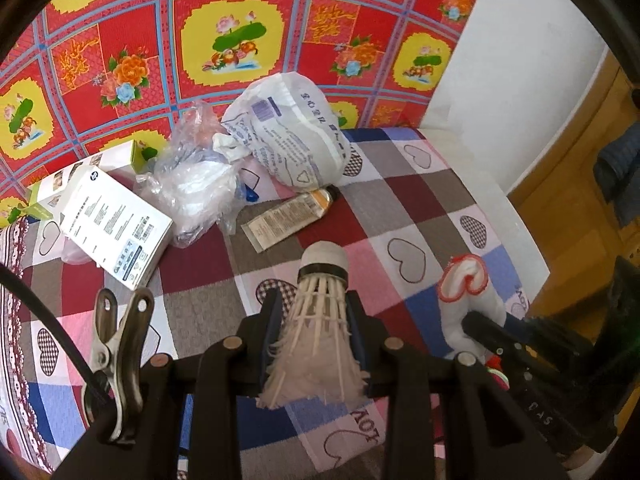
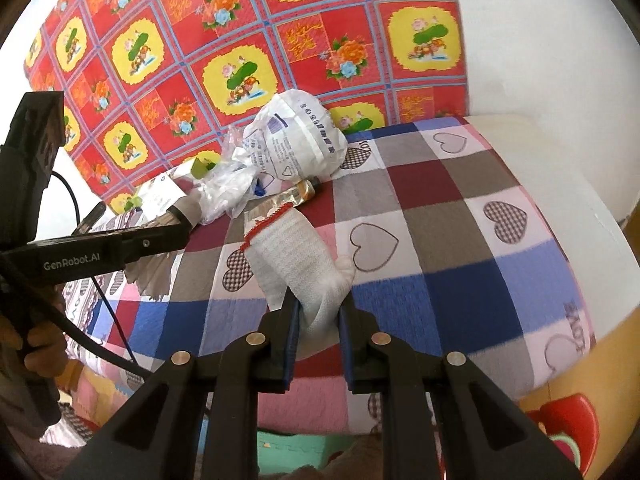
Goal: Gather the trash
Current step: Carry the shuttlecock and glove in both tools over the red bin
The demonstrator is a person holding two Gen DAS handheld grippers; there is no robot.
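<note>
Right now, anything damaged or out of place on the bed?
The white feather shuttlecock clamped in the left gripper has frayed, broken feathers. The squeezed-flat tube lies partly under the white printed plastic bag. The right gripper pinches a red-trimmed white sock.

The near and right part of the checked bed cover is seen to be bare, so free passage is offered there. The far left is blocked by a white bag, crumpled clear plastic, a tube and a white box, packed closely together against the flowered wall cloth.
</note>
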